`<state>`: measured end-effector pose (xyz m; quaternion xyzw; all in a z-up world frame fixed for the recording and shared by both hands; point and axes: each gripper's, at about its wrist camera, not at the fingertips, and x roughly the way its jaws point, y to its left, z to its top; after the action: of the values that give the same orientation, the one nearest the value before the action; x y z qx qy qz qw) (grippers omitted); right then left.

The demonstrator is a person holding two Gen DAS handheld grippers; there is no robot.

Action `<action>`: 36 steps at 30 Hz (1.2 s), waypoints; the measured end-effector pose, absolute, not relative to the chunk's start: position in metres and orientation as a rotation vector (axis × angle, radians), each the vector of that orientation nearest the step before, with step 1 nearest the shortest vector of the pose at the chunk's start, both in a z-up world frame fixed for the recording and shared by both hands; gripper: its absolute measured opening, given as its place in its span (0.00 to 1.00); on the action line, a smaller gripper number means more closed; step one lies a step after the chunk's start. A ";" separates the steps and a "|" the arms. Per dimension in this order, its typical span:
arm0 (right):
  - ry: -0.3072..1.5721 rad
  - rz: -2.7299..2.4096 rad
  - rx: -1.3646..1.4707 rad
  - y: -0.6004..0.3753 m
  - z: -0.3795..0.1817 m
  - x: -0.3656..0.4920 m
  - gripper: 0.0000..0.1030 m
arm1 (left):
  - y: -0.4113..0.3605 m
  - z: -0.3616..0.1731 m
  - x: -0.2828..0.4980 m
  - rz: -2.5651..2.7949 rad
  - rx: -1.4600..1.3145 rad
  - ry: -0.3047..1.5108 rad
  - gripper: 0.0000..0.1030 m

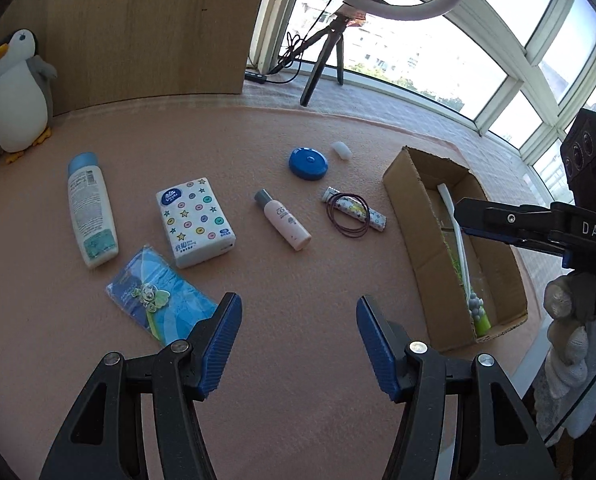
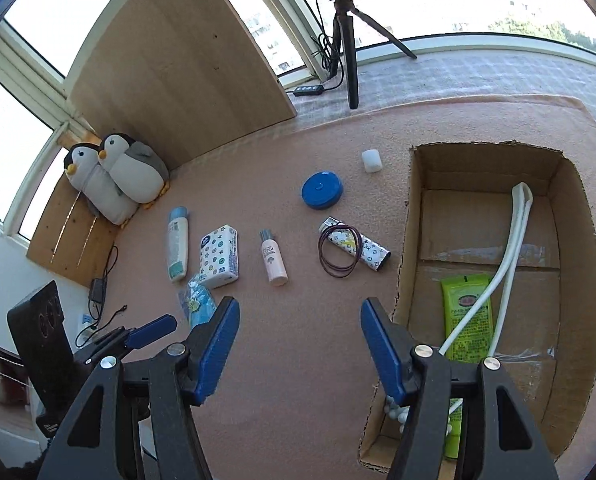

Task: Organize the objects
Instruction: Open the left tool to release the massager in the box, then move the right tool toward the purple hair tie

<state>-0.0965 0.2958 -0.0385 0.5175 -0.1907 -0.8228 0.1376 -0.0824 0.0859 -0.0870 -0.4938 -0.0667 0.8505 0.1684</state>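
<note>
Hovering over bare pink felt mat, the left gripper is spread wide, nothing between its ribbed blue pads. Right gripper likewise released, empty, its right finger over the near left corner of the cardboard box.

Open room: a broad bare strip of mat between the grippers and the row of objects. Mat edge runs at 12 o'clock, window ledge beyond.

In the left wrist view, box at 3 o'clock: corrugated, flaps cut rough, open top. Inside, a white bendy looped strap lies over a glossy green packet.

On the mat, well apart: white bottle with blue cap at 9 o'clock; soft tissue pack printed with stars beside it; crinkly blue pouch nearest the left finger; small pink bottle centre; patterned tube lying through thin dark hair ties; round blue disc and small white cap at 12 o'clock. Plush penguin at 10 o'clock.
</note>
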 end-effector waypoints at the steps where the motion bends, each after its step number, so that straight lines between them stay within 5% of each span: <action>1: -0.551 -2.348 1.521 0.288 -0.043 -0.106 0.58 | 0.081 -0.086 -0.081 2.424 -1.405 -0.194 0.62; 15: -0.484 -2.293 1.793 0.240 -0.107 -0.186 0.58 | 0.029 -0.089 -0.068 2.453 -1.435 -0.268 0.62; 36: -0.426 -2.206 1.931 0.234 -0.130 -0.185 0.58 | 0.017 -0.095 -0.067 2.436 -1.448 -0.295 0.61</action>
<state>-0.1848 0.2336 -0.1304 0.6492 -0.1432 -0.7417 0.0892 -0.0671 0.0166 -0.0945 -0.5028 -0.1026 0.8458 0.1456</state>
